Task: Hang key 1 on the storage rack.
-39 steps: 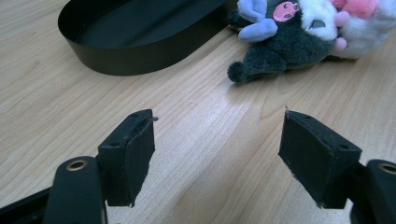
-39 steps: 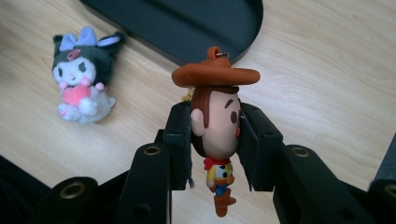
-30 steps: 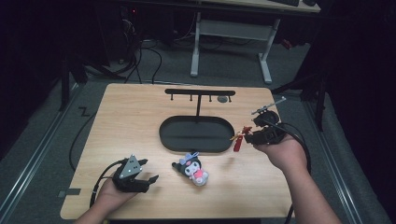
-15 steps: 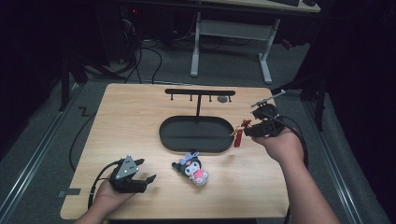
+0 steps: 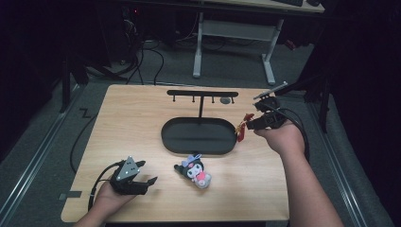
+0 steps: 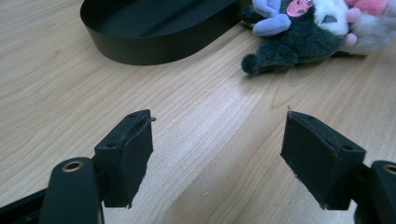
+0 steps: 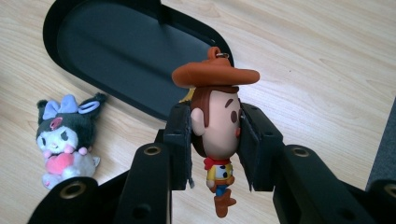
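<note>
My right gripper (image 7: 215, 135) is shut on the head of a small cowboy figure (image 7: 215, 126) with a brown hat and a metal loop on top; its body hangs below the pads. In the high view that gripper (image 5: 250, 124) holds the cowboy figure (image 5: 241, 128) just off the right end of the black oval tray (image 5: 198, 147). A black T-shaped hook stand (image 5: 203, 94) rises from the tray. My left gripper (image 5: 144, 176) rests open at the front left of the table; its open jaws (image 6: 217, 158) face a dark plush toy with a bow (image 6: 303, 32).
The plush toy (image 5: 195, 170) lies on the wooden table (image 5: 132, 123) in front of the tray, between both hands. A small round object (image 5: 226, 100) hangs from the stand's right side. Beyond the table stand a desk frame (image 5: 231, 42) and cables on the floor.
My right hand has drifted up and away from the person with the cowboy figure, staying at the tray's right end. The left hand has stayed put.
</note>
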`<state>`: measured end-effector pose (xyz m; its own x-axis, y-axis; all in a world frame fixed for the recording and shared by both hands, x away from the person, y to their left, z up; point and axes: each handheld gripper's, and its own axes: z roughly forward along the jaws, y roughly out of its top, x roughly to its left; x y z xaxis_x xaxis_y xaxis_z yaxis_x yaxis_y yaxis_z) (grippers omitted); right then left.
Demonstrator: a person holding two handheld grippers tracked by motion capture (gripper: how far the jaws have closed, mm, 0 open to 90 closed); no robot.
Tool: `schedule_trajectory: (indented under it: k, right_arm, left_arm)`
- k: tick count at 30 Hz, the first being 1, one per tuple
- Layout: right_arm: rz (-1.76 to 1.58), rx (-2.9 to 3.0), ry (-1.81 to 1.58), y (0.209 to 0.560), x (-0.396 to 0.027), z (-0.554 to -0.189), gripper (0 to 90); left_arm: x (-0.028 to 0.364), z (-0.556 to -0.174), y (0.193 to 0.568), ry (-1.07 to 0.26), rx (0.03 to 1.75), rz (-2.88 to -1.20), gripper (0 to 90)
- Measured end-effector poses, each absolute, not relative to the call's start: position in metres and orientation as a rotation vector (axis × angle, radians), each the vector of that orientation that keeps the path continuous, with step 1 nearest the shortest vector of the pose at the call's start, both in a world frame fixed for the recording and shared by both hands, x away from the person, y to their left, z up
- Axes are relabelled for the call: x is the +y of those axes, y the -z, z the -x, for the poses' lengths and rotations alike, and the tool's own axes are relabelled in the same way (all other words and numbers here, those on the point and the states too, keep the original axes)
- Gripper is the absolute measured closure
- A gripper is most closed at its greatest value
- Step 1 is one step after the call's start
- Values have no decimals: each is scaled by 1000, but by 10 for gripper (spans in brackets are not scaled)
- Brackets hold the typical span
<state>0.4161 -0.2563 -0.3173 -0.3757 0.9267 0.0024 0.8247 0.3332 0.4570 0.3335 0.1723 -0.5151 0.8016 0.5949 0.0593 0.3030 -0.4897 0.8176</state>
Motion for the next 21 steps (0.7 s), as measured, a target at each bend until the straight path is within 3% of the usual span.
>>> schedule_trajectory:
  k: [21]
  right_arm:
    - [-1568,2314,-542,304,-243,-442,671]
  left_arm:
    - [166,-337,514,-403,633,-2113,249]
